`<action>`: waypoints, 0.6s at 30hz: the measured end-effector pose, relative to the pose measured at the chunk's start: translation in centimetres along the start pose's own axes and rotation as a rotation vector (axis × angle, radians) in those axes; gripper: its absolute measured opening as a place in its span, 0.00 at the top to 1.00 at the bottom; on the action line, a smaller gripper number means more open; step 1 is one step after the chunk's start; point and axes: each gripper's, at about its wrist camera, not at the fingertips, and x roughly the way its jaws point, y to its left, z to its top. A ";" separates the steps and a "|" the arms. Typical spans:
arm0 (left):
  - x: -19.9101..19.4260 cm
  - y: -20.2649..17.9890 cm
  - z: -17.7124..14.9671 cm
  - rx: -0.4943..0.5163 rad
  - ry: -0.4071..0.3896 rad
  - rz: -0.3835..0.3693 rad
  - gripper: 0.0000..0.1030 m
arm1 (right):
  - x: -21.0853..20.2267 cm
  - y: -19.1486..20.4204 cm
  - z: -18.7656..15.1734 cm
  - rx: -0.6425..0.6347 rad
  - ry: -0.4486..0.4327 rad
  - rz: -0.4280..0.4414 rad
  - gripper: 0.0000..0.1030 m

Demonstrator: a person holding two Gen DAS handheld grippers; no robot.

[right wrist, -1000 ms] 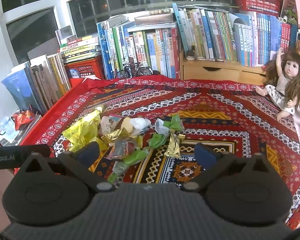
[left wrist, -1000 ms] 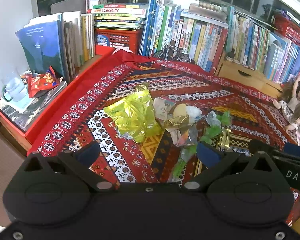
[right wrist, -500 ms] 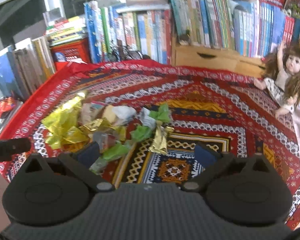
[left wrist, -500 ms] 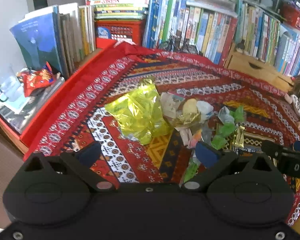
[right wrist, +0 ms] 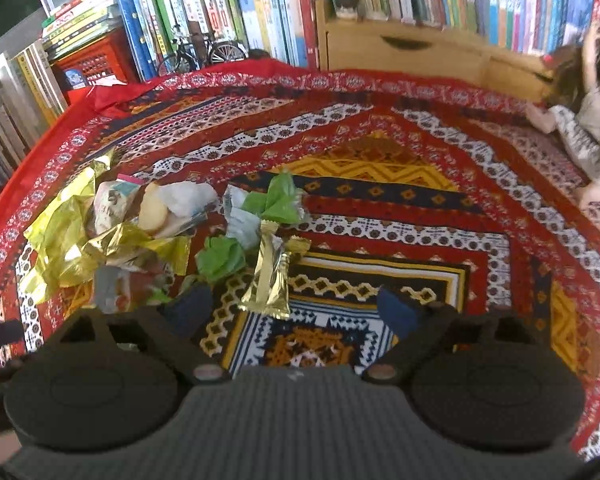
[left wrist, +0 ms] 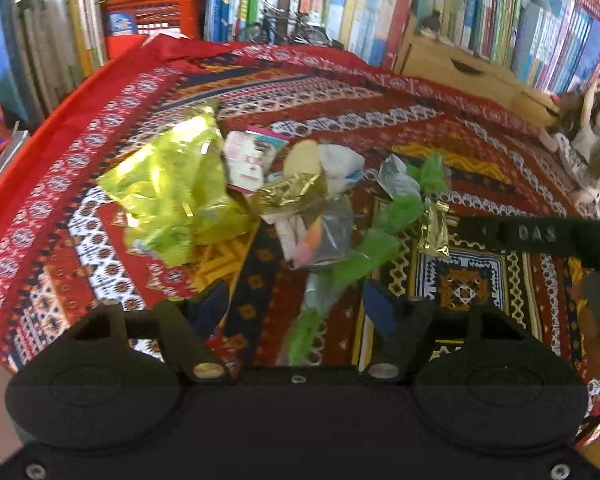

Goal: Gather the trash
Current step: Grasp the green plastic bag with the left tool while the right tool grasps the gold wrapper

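A heap of wrappers lies on the patterned red cloth [left wrist: 80,200]: a large yellow-green foil bag [left wrist: 172,192], a gold foil wrapper [left wrist: 288,196], a clear packet [left wrist: 324,236] and green wrappers [left wrist: 364,256]. My left gripper [left wrist: 296,308] is open just in front of the heap, with a green wrapper's tail between its fingers. My right gripper [right wrist: 292,308] is open too, and a small gold packet [right wrist: 270,276] lies on the cloth [right wrist: 420,168] just ahead of its gap, right of the heap [right wrist: 112,236]. Its black finger [left wrist: 540,240] shows in the left wrist view.
Rows of upright books [right wrist: 228,12] line the back and left sides. A red crate [left wrist: 152,12], a toy bicycle [right wrist: 200,54] and a wooden box [right wrist: 400,52] stand at the back. A doll [right wrist: 580,120] sits at the right edge of the cloth.
Both grippers have moved forward and down toward the wrapper heap, which now looks larger and closer. The small gold packet now lies just ahead of the right gripper's fingers.
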 end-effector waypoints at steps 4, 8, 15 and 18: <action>2.0 -1.5 0.3 0.052 0.031 -0.009 0.36 | 2.0 -0.3 0.9 0.002 0.040 0.025 0.17; 3.7 -2.0 0.2 0.053 0.064 -0.026 0.48 | 3.8 -0.4 1.5 0.002 0.075 0.043 0.26; 5.6 -2.4 0.1 0.048 0.089 -0.014 0.51 | 6.3 -0.2 2.2 -0.014 0.105 0.075 0.31; 6.5 -2.1 0.2 0.005 0.109 -0.009 0.59 | 6.9 0.0 2.3 -0.022 0.120 0.087 0.32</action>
